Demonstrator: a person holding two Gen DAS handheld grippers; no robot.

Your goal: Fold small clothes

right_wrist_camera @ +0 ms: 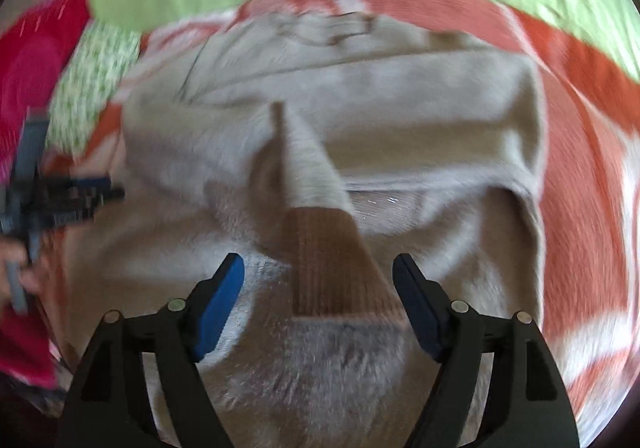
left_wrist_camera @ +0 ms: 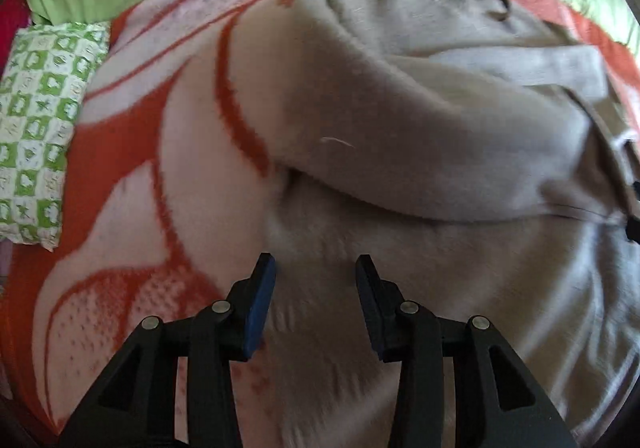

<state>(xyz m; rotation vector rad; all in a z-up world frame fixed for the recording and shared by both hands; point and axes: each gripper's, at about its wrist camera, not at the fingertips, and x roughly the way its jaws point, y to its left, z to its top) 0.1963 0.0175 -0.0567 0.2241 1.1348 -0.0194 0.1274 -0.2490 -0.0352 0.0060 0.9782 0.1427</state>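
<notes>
Beige sweater (left_wrist_camera: pixel 420 136) beneath both open tongs (left_wrist_camera: pixel 316 268)

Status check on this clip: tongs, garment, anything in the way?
Left tongs open, empty. Right tongs open, straddling the sleeve cuff. Beige sweater partly folded on the orange blanket. Nothing in the way.

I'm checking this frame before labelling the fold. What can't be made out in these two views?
- Left wrist view: the beige garment runs off the right edge and under the left gripper, so its full outline is cut off.
- Right wrist view: motion blur smears the garment's ribbed cuff and the neckline.
- Right wrist view: between the open right gripper fingers, whether the cuff is touched is unclear.
- Left gripper at the left edge: blurred.
</notes>
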